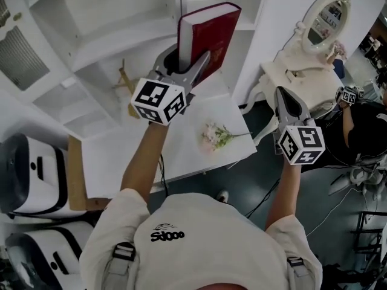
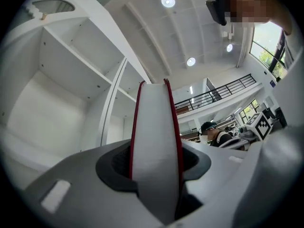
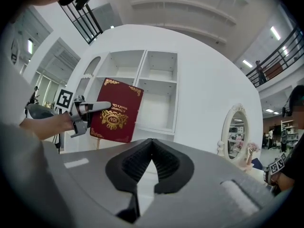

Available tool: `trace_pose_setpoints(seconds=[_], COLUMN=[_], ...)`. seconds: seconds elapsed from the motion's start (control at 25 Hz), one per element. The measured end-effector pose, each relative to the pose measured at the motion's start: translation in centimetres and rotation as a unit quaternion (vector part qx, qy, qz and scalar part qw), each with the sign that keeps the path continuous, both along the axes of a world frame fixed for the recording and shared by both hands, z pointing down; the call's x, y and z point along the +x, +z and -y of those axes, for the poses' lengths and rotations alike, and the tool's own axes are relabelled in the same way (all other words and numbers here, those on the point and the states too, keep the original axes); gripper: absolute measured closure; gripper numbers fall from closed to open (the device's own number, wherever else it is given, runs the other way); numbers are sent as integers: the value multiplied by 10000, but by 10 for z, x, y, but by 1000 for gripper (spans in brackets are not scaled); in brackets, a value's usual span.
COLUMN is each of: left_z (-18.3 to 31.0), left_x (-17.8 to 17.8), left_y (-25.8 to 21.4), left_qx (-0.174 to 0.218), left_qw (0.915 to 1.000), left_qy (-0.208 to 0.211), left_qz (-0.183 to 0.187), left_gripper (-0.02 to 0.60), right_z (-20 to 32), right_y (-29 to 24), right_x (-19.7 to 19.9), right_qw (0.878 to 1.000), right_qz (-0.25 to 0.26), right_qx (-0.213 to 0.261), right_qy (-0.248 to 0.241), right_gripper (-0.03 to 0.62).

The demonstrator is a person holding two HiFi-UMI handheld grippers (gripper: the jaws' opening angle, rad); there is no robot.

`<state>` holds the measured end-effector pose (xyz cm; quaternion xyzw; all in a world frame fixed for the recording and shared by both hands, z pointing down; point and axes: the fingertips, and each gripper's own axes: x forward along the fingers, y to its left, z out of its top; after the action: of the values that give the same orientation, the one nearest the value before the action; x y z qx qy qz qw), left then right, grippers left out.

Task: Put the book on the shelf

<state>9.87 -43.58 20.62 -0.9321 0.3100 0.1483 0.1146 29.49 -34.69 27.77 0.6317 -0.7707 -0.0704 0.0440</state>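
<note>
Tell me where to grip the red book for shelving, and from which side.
Across its two flat covers at one end, coming from the page-edge side, as the left gripper holds the book now. The hard covers give parallel faces, and the free end can likely enter the shelf first.

Cream T-shirt, grey marker-cubed left tool

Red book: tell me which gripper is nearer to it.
Left. The left gripper is clamped on the red book; the right gripper is apart from it, off to its right.
</note>
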Motion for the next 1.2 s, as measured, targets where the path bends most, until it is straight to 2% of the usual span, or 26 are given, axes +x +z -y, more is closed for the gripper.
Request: trace_pose_setpoints(seconds=[0.12,0.24,0.4,0.52,0.72,0.8,1.0,1.2], left_z=[27,56,102,138,201,218,256,283], left_x=[21,37,56,68,95,102,123,134], left_y=[-40,-77,-105,-109,-96,-94,-87,-85], left_qx=[190,147,162,25,-451,-551,-840,-1077], left_qw=[9995,9976,9927,9893,9831,9814,9791,9749], left_qy=[-159,-361,-990,-1341,-1755,-1827,-1841,-1918], left_qz=[-197,-580,-671,-575,-260,-203,203,347], left_gripper=[358,357,357,357,356,356,365,365], right_z=[17,27,41,50,63,65,68,69], right_y=[-2,5,10,18,28,31,35,40], right_x=[24,53,82,97,113,118,138,149], right_qw=[10000,9999,9996,9992,9985,9983,9981,9977], right_qz=[55,91,173,187,232,243,306,356], right_qx=[3,-93,-167,-287,-426,-453,-496,-541], right_qy=[-77,-104,-146,-199,-272,-288,-219,-184], right_gripper=[592,592,592,592,592,592,592,592])
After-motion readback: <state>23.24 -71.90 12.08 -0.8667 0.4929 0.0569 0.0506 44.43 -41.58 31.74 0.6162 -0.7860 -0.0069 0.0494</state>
